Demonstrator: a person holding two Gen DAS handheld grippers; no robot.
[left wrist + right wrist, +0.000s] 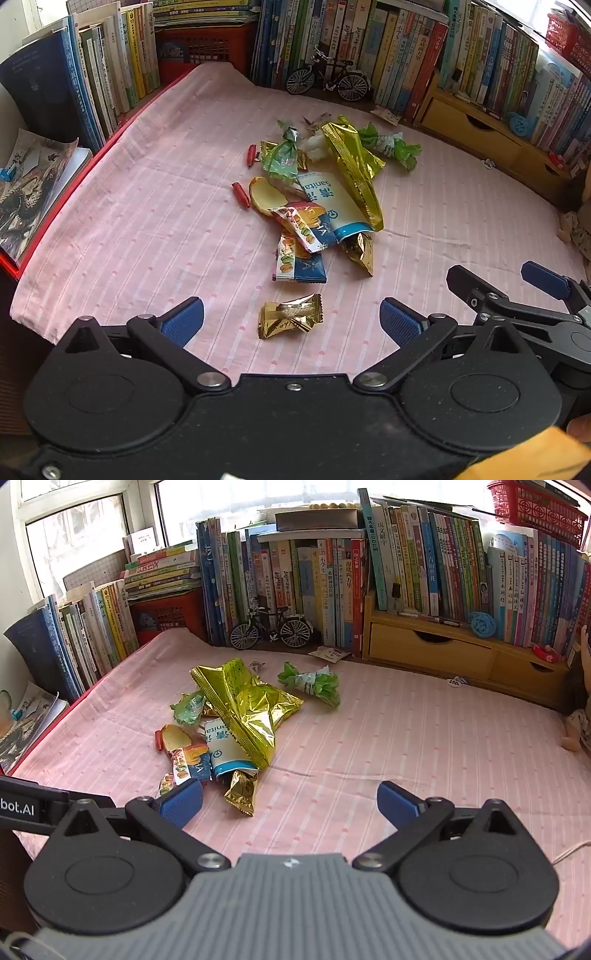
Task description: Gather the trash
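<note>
A heap of wrappers lies on the pink striped cloth (129,229): a long gold foil bag (354,173), a white and blue wipes pack (336,206), green wrappers (280,158), a blue biscuit packet (301,262) and two red bits (241,194). A small gold candy wrapper (290,319) lies apart, between my left gripper's (291,319) open blue pads. In the right wrist view the gold foil bag (247,705) tops the heap. My right gripper (290,805) is open and empty, with a small gold wrapper (242,792) near its left pad. The right gripper (517,288) also shows at the left view's right edge.
Rows of upright books (332,579) wall the back and left sides. A model bicycle (271,629) stands at the back, a yellow wooden drawer unit (443,650) to its right. A red crate (207,48) sits in the back left corner. Magazines (29,184) lie at the left edge.
</note>
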